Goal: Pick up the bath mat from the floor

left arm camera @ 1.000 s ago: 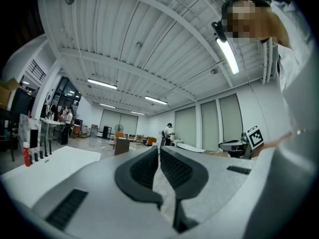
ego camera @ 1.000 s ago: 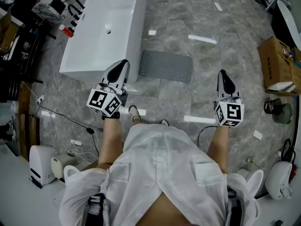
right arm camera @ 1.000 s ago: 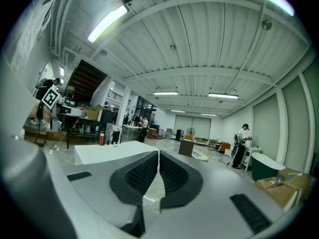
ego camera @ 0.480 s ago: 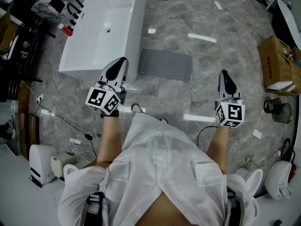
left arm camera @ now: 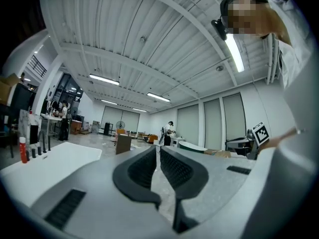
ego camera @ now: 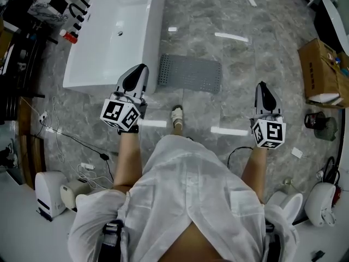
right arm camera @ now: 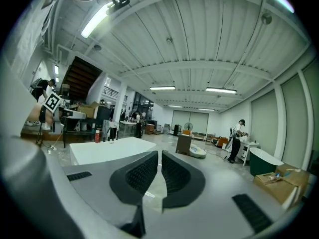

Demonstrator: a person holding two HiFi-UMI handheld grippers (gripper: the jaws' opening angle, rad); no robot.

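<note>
I hold my left tool point(ego camera: 140, 69) and right tool point(ego camera: 262, 84) level, each with its jaws pressed together on nothing. I judge that fits an approach: the one grey bath mat point(ego camera: 190, 73) lies flat on the floor point(ego camera: 240, 111) ahead, just beside the one white bathtub point(ego camera: 109, 31), not yet reached.

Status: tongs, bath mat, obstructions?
Both shut, empty: left tongs, right tongs. Bath mat flat on floor beside bathtub, untouched. Nothing on it; person's foot short of it.
</note>
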